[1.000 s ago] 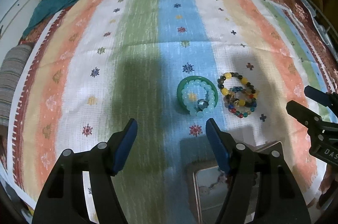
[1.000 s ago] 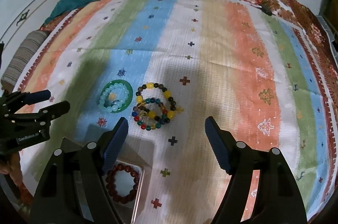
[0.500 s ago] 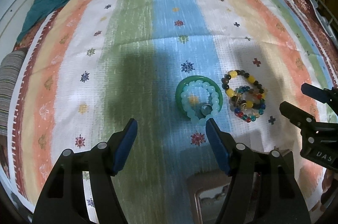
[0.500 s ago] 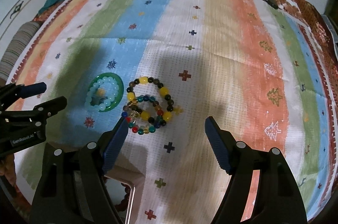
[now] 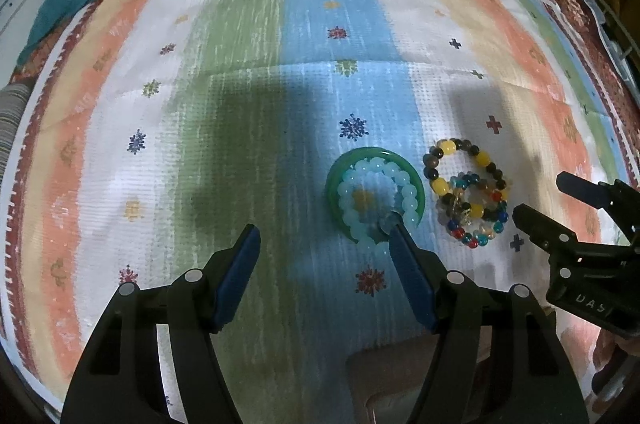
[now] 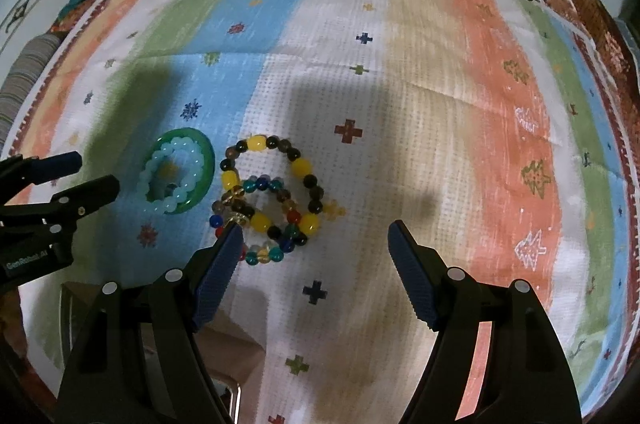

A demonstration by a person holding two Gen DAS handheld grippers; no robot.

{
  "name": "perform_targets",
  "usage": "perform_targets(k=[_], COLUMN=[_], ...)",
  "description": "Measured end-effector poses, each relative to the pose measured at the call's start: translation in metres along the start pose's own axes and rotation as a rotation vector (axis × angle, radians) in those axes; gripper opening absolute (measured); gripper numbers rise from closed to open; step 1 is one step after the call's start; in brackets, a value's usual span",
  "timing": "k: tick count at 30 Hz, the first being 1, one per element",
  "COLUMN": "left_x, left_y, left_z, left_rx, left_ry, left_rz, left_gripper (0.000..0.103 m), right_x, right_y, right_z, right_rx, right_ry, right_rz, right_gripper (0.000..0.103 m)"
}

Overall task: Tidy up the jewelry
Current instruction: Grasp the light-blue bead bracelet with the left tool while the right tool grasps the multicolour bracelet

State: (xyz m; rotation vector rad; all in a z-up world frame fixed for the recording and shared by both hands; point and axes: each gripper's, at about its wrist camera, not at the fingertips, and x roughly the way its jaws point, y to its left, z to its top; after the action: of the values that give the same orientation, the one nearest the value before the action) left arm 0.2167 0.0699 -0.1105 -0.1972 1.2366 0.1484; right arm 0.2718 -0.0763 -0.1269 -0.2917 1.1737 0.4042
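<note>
Both wide-open, empty grippers, left point(image 5: 325, 235) and right point(image 6: 316, 232), now nearer the 2 bracelet piles: green bangle point(image 5: 374, 191), multicolored beads point(image 6: 272, 199).

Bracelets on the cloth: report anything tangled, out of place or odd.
The two multicolored bead bracelets lie overlapped in a heap. The pale bead bracelet sits on the green bangle. Nothing looks broken or spilled.

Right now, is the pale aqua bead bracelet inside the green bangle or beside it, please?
Inside: the pale aqua bead bracelet lies mostly within the green bangle, its near edge overlapping the rim.
</note>
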Motion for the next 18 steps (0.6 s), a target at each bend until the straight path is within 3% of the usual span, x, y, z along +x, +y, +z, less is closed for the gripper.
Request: perform_targets(k=[6, 7, 11, 18], left_x=[0.011, 0.014, 0.023, 0.034], left_y=[-0.007, -0.008, -0.011, -0.017], left_z=[0.005, 0.006, 0.010, 0.013], left_rx=[0.023, 0.029, 0.049, 0.079], left_ry=[0.027, 0.031, 0.052, 0.071], left_rz=[-0.006, -0.002, 0.010, 0.020], left_gripper=[0.063, 0.060, 0.048, 0.044], right_x=[0.008, 0.009, 0.015, 0.025], right_y=[0.003, 0.003, 0.002, 0.002], right_z=[0.003, 0.004, 0.004, 0.005], right_rx=[-0.011, -0.012, -0.015, -0.023], right_ry=[0.009, 0.012, 0.027, 0.053], right_rz=[-0.007, -0.008, -0.012, -0.021], right_gripper=[0.073, 0.068, 0.064, 0.051])
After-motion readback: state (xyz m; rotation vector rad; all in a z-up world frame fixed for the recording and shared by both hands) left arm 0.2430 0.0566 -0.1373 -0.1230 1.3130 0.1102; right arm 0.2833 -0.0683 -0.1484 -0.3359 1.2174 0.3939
